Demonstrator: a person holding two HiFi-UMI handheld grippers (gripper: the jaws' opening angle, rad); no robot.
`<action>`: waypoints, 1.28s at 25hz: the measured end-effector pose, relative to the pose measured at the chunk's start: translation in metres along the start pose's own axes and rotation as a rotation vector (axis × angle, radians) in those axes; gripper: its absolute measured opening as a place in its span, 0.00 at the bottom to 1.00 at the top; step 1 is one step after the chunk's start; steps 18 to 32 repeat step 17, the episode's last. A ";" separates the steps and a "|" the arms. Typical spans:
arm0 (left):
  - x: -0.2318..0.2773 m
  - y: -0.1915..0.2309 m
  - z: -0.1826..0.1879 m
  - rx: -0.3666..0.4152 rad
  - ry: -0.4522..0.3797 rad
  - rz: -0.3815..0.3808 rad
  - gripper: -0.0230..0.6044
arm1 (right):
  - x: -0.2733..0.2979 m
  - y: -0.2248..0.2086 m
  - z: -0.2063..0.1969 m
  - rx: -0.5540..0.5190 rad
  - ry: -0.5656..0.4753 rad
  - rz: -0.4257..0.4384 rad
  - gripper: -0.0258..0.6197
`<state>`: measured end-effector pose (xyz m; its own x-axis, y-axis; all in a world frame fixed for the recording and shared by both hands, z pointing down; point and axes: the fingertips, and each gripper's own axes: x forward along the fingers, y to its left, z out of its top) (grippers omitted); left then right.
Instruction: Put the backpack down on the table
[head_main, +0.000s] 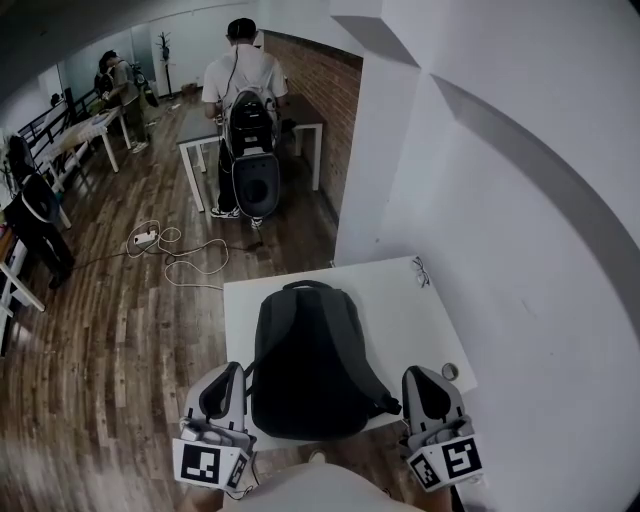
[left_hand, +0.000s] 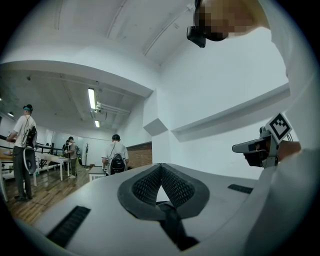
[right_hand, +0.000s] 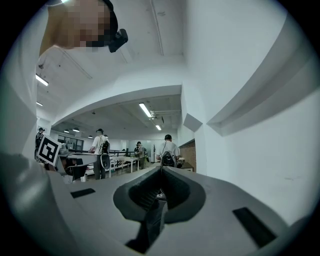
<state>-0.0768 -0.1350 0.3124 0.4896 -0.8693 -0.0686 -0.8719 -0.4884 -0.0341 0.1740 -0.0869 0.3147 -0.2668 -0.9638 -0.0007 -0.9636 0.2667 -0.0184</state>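
A dark grey backpack lies flat on the white table, with its top handle pointing away from me. My left gripper is at its near left corner and my right gripper at its near right corner, both level. In the left gripper view, the left gripper has its jaws shut on a dark backpack strap. The right gripper is likewise shut on a dark strap. A strap runs from the pack toward the right gripper.
Folded glasses lie near the table's far right corner, and a small round object sits at its right edge. A white wall stands close on the right. A cable and power strip lie on the wooden floor, and a person stands beyond them.
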 end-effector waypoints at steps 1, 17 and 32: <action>-0.001 -0.004 0.000 0.002 0.002 -0.005 0.06 | -0.001 -0.001 0.001 -0.003 0.000 -0.002 0.10; -0.007 -0.003 -0.019 -0.002 0.044 0.015 0.06 | 0.004 -0.002 -0.010 0.013 -0.003 0.016 0.10; -0.007 -0.003 -0.019 -0.002 0.044 0.015 0.06 | 0.004 -0.002 -0.010 0.013 -0.003 0.016 0.10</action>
